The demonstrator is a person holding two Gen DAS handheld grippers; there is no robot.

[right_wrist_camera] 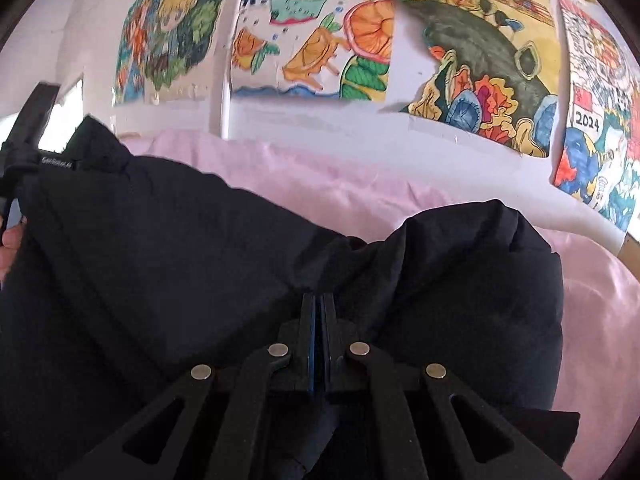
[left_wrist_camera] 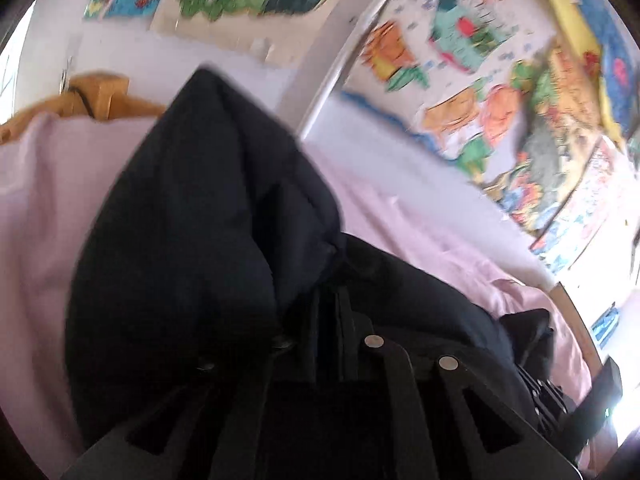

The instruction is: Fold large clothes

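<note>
1. A black padded jacket [right_wrist_camera: 160, 264] lies bunched on a bed covered by a pink sheet [right_wrist_camera: 312, 176], and both grippers have hold of it.
2. The right gripper [right_wrist_camera: 319, 304] points slightly down at the jacket's middle; its fingers [right_wrist_camera: 308, 320] are pressed together with a pinch of black fabric gathered at their tips, so it is gripping the jacket.
3. In the right wrist view the jacket spreads wide to the left and rises in a rounded puff on the right, with pink sheet showing beyond and beside it.
4. The left gripper [left_wrist_camera: 340, 312] appears rolled to one side in its own view; its fingers stand nearly closed and are buried in dark folds, clamped on the jacket as far as the blurred picture shows.
5. Ahead of the left gripper the jacket [left_wrist_camera: 192, 220] stands up in a tall peaked fold.
6. At the left edge of the right wrist view, part of a hand [right_wrist_camera: 10, 244] touches the jacket's edge beside the other black tool.
7. Colourful children's drawings [right_wrist_camera: 316, 36] hang on the white wall behind the bed.
8. An orange-brown wooden piece [left_wrist_camera: 100, 96] shows beyond the sheet in the left wrist view.
</note>
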